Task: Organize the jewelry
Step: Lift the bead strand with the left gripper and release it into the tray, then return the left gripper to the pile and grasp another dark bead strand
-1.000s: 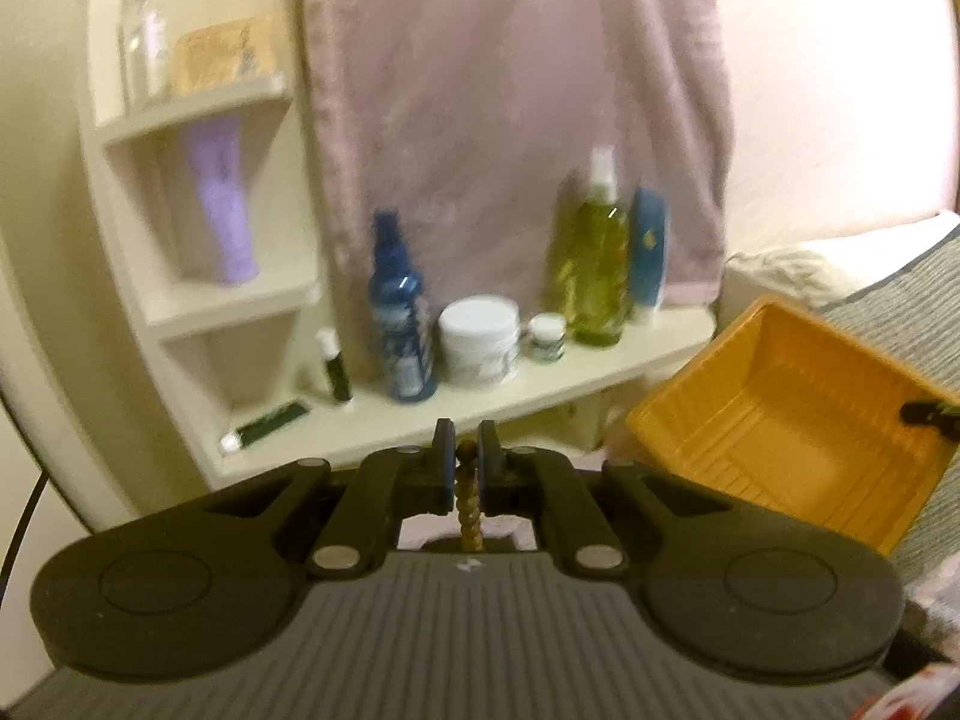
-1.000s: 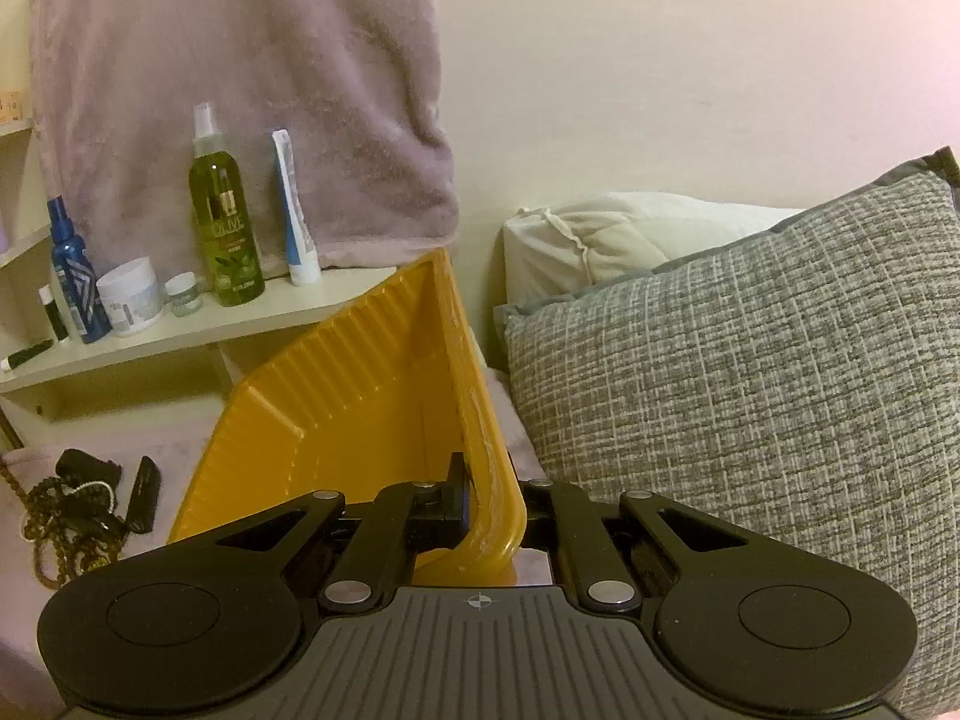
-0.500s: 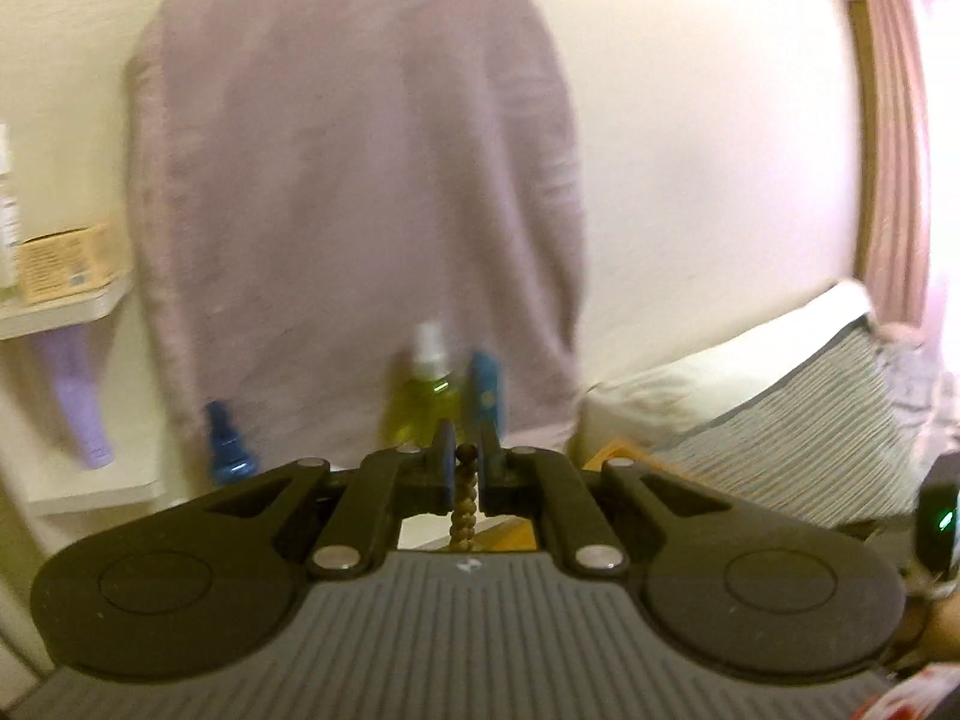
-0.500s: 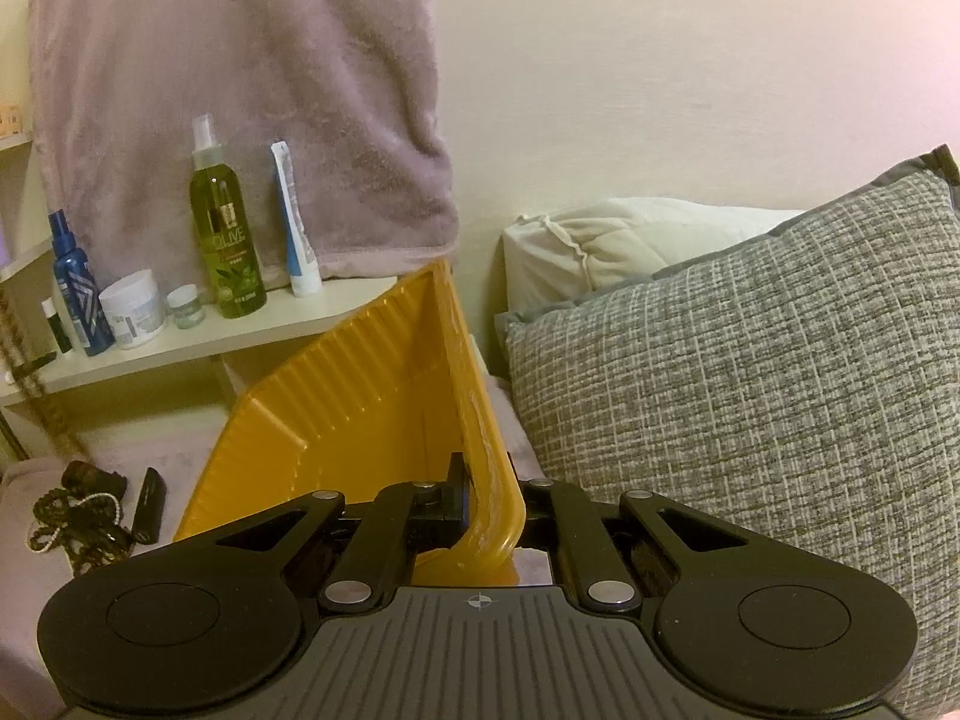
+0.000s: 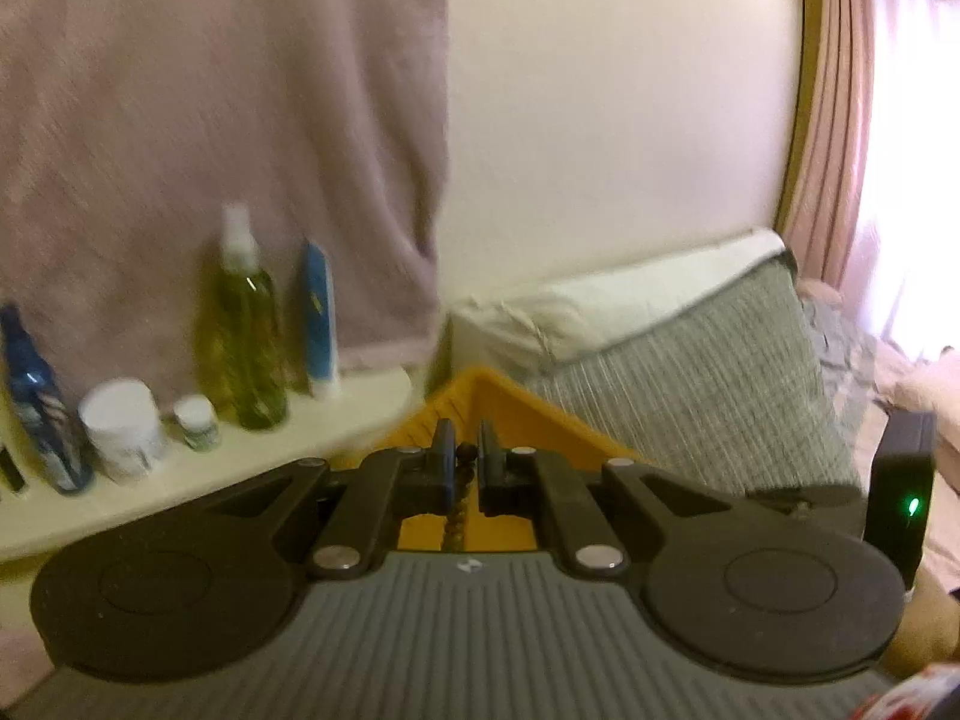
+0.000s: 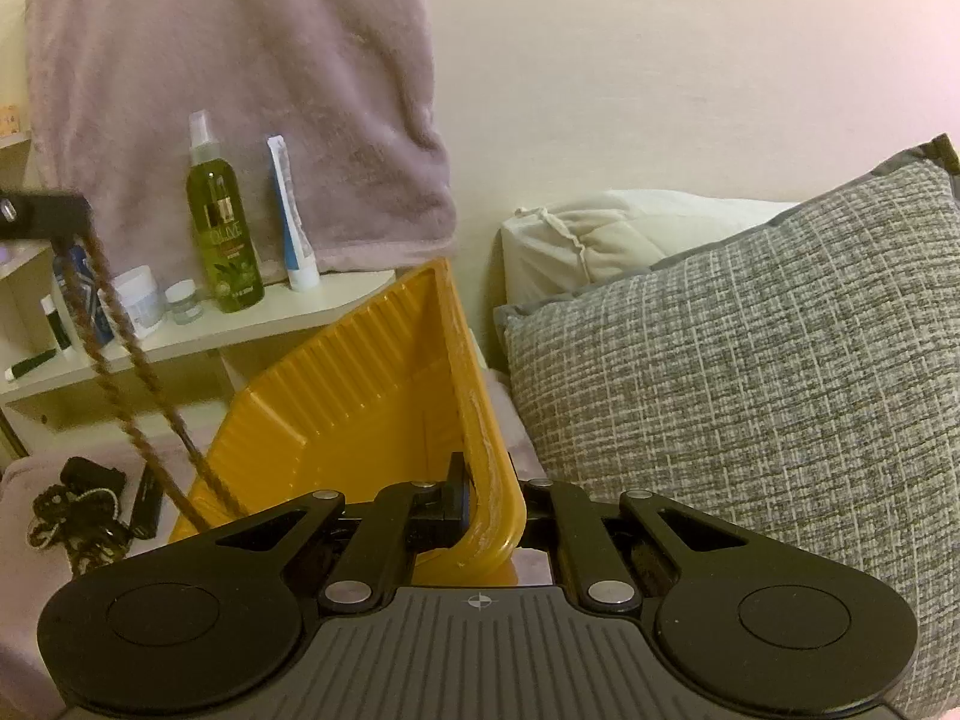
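From the left wrist view, the left gripper [image 5: 463, 468] has its fingers closed almost together on a brown beaded necklace [image 5: 456, 510], with one dark bead showing in the narrow gap and the strand dropping straight down out of sight behind the gripper body. Just beyond the fingertips is a corner of the yellow tray [image 5: 480, 387], so the necklace is hanging over or right at the tray; the picture is smeared and I cannot tell whether the low end is already inside. Off to the side stands a shelf [image 5: 198, 468] of bottles (nothing to do with the jewelry, as far as I can see). From the right wrist view, the right gripper [image 6: 489, 495] is clamped on the rim of the tray [image 6: 360, 396], which it holds tipped up on edge with the ribbed inside facing the shelf. The necklace [image 6: 120, 348] hangs in two long strands from the left gripper [image 6: 45, 216] at the frame's edge, slanting down toward the tray's open side. On the bedcover beside the tray lies a dark heap of other jewelry [image 6: 78, 510], with beads and chains tangled. I'd judge the job barely begun: one necklace is on its way in, nothing visible rests in the tray, and the heap remains to be sorted.
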`<action>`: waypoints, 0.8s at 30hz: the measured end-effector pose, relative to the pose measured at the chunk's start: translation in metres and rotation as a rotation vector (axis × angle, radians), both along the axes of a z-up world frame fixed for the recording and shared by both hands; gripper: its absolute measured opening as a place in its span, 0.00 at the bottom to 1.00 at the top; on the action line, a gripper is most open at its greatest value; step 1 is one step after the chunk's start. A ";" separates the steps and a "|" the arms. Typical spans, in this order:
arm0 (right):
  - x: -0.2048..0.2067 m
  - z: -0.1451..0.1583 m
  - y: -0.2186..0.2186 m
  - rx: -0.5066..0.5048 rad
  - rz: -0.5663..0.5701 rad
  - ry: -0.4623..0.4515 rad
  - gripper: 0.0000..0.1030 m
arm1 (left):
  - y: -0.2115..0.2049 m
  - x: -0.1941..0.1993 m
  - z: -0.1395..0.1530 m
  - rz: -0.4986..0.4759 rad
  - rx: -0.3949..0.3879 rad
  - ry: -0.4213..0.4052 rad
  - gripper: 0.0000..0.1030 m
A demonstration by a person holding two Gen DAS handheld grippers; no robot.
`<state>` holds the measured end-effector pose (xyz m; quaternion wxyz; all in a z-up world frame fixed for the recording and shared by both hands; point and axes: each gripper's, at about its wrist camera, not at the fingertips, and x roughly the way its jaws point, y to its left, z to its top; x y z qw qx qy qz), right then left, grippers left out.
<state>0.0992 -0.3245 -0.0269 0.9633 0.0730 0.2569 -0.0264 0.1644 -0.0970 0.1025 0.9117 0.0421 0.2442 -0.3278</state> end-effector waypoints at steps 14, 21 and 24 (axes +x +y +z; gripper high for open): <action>-0.004 -0.021 -0.012 0.008 0.012 0.007 0.06 | -0.017 0.016 -0.049 -0.015 0.061 0.126 0.07; -0.004 -0.021 -0.013 0.013 0.011 0.007 0.06 | 0.005 0.015 -0.045 0.044 0.029 0.117 0.19; -0.004 -0.020 -0.014 0.016 0.010 0.008 0.06 | 0.032 0.012 -0.044 0.133 0.016 0.094 0.23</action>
